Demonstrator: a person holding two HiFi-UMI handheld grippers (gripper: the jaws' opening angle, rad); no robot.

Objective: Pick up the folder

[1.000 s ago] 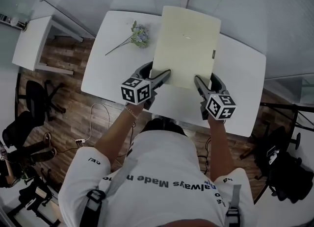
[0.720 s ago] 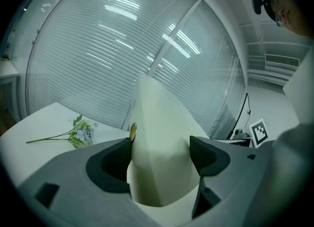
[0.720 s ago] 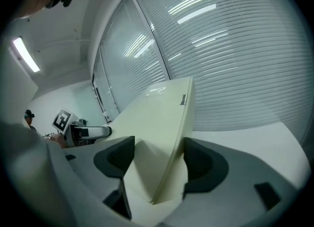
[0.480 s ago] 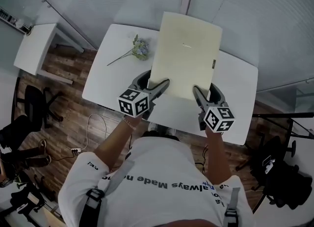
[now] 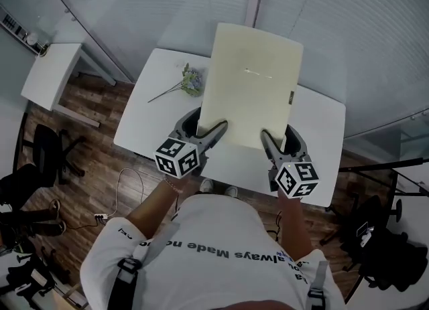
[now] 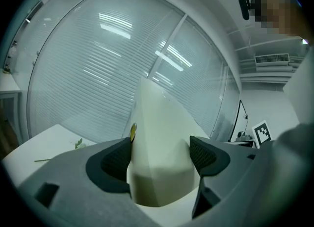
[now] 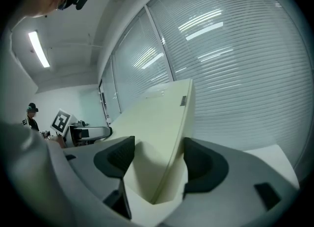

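Observation:
A large cream folder [image 5: 249, 84] is held in the air above the white table [image 5: 322, 124], its far end tipped up toward the window blinds. My left gripper [image 5: 206, 122] is shut on its near left corner and my right gripper [image 5: 276, 131] on its near right corner. In the left gripper view the folder [image 6: 159, 138] fills the gap in the left gripper [image 6: 159, 158], pressed by both dark pads. In the right gripper view the folder [image 7: 157, 123] runs edge-on through the right gripper [image 7: 157, 161] and away toward the blinds.
A sprig of pale flowers [image 5: 184, 82] lies on the table's far left part. A small white side table [image 5: 50, 71] stands to the left. A black office chair [image 5: 40, 148] and cables sit on the wood floor. Blinds close off the far side.
Both grippers have risen with the folder. It now stands higher above the table, and its far end reaches further over the table's back edge.

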